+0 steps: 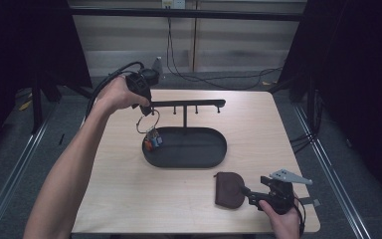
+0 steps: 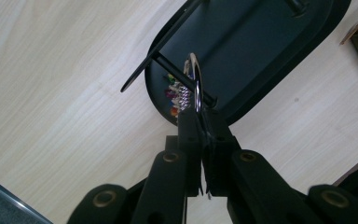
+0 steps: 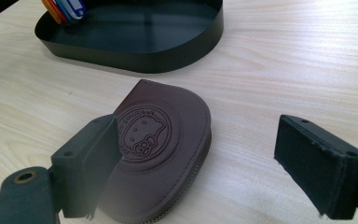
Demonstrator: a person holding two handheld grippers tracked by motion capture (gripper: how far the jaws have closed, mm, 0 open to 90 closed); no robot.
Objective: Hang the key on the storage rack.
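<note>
- Right gripper (image 1: 246, 191) sits at the near right of the table (image 1: 119, 199), held low and level, jaws spread wide apart with nothing clamped.
- In the right gripper view the brown pouch (image 3: 161, 154) lies flat on the table between and just ahead of the open jaws; one jaw overlaps its near-left edge, and whether it touches I cannot tell. Embossed round emblem faces up, zip runs along the curved edge.
- Farther out, mid-table: black oval tray (image 1: 214, 157) with a post and a T-shaped hanging bar (image 1: 189, 104) with small pegs.
- Left gripper (image 1: 146, 108) is up at the left end of the bar, jaws pressed together on a metal key ring (image 2: 196, 84); its colourful tags (image 1: 152, 142) dangle down to the tray's left end, and whether they touch the tray I cannot tell.
- In the left gripper view the ring stands edge-on, pinched at the jaw tips, close against a thin black rod of the stand; whether it is already around a peg or just beside it I cannot tell.
- Step in hand, my read: hanging the key ring on the bar; pouch waits.
- Next move likely calls for threading the ring over a peg, checking it seats, only then parting the left jaws; right gripper can close on the pouch edge after.
</note>
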